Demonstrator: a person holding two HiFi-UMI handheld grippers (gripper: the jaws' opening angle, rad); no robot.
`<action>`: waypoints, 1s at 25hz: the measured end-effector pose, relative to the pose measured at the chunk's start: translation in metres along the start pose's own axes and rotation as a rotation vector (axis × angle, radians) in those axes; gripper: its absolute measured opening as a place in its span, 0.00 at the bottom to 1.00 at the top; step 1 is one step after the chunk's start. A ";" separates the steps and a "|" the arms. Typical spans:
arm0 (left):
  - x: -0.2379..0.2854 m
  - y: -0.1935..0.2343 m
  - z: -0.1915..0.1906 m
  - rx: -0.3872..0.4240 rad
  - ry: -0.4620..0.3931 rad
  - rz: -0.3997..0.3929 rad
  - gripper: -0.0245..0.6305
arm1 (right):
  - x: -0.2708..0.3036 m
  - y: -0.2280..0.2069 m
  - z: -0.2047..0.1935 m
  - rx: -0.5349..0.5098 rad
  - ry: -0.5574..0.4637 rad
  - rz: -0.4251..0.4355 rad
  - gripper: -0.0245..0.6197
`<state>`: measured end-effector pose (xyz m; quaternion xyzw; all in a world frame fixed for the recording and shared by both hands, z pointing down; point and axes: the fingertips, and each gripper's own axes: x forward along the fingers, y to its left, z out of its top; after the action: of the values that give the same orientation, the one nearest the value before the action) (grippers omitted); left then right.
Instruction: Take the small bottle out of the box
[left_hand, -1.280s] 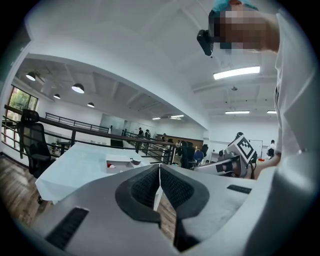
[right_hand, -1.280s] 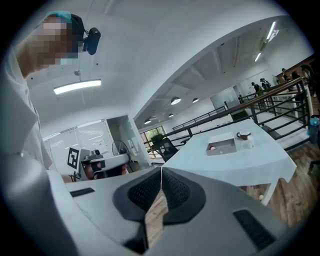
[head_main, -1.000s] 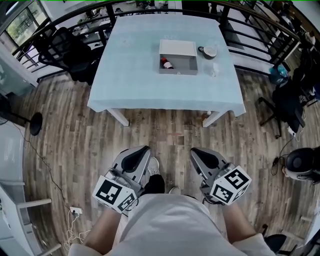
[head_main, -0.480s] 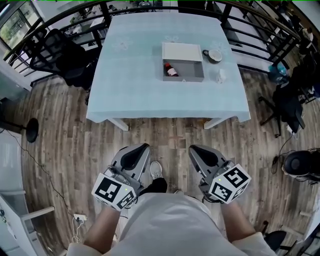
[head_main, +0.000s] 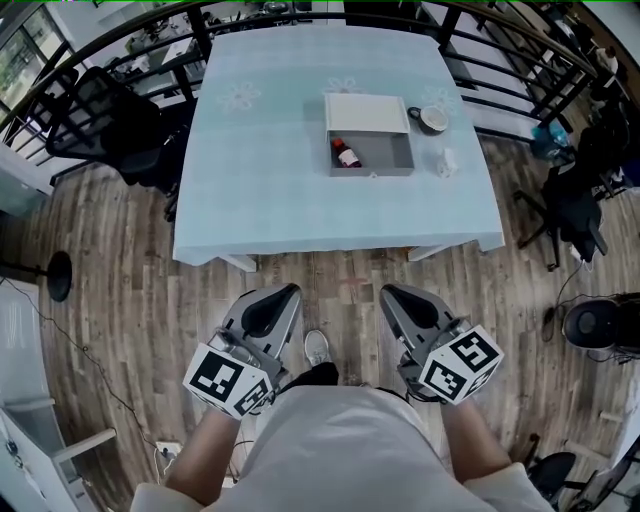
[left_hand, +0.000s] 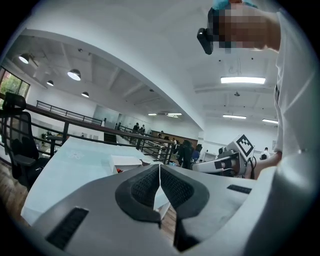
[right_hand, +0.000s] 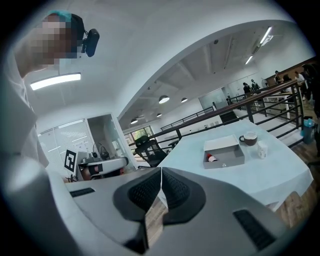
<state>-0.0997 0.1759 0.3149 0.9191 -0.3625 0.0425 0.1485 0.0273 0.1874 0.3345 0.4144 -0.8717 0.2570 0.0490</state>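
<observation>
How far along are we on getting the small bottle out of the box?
Done: nothing; the small bottle lies inside the open box on the table. In hand: nothing; left gripper and right gripper are shut and empty, short of the table. Remaining: reach in, grasp it, lift it out.

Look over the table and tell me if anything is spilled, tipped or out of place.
Nothing stands out. The box sits open on the table, with the small bottle in its left end, apparently lying on its side. The cup stands upright just right of the box. No spill shows on the cloth.
</observation>
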 end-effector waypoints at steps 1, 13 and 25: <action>0.001 0.005 0.002 0.000 -0.001 -0.004 0.07 | 0.004 0.000 0.002 0.002 -0.001 -0.003 0.07; 0.016 0.048 0.018 0.001 -0.009 -0.017 0.07 | 0.050 -0.006 0.024 -0.006 0.003 -0.003 0.07; 0.057 0.063 0.024 0.004 0.018 -0.011 0.07 | 0.071 -0.046 0.039 -0.002 0.017 0.013 0.07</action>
<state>-0.1011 0.0875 0.3183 0.9211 -0.3558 0.0509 0.1500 0.0202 0.0952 0.3405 0.4066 -0.8741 0.2600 0.0552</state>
